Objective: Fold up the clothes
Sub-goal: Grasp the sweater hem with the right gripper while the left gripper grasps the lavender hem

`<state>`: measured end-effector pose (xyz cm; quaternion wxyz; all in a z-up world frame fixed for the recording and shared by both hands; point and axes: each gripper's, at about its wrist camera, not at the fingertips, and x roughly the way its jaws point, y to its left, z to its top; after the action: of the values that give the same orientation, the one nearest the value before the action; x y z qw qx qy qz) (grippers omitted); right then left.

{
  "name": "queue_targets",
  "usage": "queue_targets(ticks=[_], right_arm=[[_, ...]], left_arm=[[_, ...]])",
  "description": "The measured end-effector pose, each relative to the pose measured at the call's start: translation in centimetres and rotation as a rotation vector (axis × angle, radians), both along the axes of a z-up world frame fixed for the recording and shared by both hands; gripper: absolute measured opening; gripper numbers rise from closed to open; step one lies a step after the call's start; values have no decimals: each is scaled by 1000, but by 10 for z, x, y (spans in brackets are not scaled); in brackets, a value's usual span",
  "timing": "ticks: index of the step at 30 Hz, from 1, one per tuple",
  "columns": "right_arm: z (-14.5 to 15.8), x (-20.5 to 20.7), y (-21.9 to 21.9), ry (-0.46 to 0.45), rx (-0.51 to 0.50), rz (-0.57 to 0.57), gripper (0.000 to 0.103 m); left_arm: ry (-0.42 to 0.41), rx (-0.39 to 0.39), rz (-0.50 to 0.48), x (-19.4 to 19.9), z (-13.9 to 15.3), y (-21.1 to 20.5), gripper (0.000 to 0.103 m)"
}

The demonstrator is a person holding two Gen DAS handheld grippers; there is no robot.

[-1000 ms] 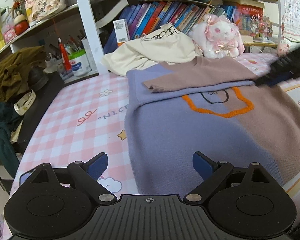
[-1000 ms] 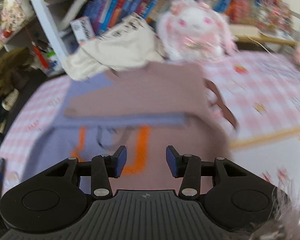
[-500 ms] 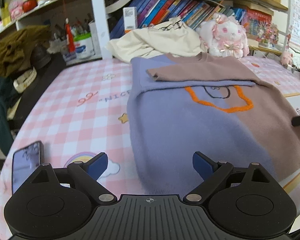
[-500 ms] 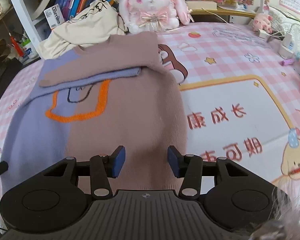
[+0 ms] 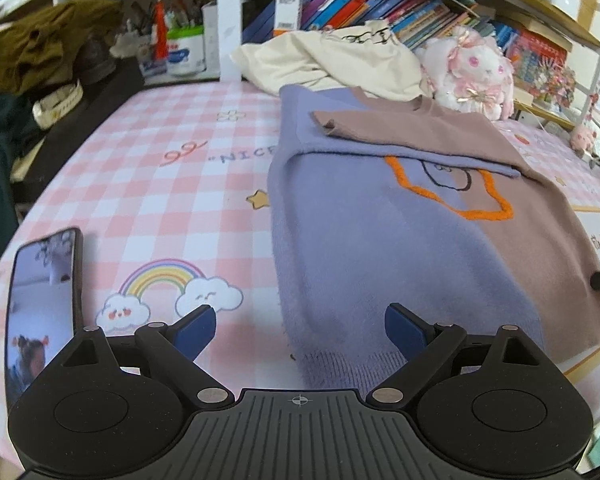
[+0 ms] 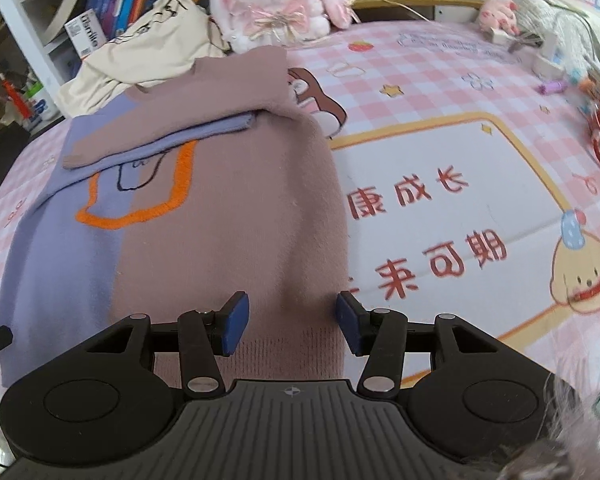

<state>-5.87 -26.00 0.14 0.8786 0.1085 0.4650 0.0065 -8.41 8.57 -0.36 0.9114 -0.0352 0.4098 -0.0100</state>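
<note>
On the pink checked counter (image 5: 204, 184) in front of me the sweater (image 5: 380, 248) lies flat, purple on one half, mauve on the other; both sleeves (image 6: 172, 124) are already folded across the chest, so I judge the first stage done; the body is not yet folded up from the hem. My left claw (image 5: 300, 330) gapes wide over the purple hem corner, gripping nothing; my right claw (image 6: 292, 326) is parted over the mauve hem, jaws lately widening, pads clear of cloth.
</note>
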Motion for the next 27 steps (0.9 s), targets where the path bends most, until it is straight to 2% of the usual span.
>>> queue_targets(ticks=[4,5,9,11,14,18,21,24,27], right_arm=[[-1,-3,0,-1,7,5,46],[-1,-3,0,-1,9,7,46],[-3,-1,-4,3,31,-5,43],[-4,-1,-6,-4,41,-10,41],[-4,-2,-7,-8,36,-17,33],[-5,-2,-9,-11,41,-44,22],[-5,-4,-12,-20,66,-62,15],[-2,-6,-10,-42,89,-61,11],[9,-12,-2,-137,159,13,11]], left_arm=[[26,-53,10,2,-5,4,89],[31,-66,12,2,-6,5,83],[32,-86,16,2,-7,6,74],[29,-86,14,3,-7,4,62],[27,-84,6,5,-6,3,46],[27,-103,-7,8,-6,2,41],[27,-104,-14,10,-5,0,28],[17,-111,-21,10,1,-1,26],[-14,-116,-53,10,11,-7,27]])
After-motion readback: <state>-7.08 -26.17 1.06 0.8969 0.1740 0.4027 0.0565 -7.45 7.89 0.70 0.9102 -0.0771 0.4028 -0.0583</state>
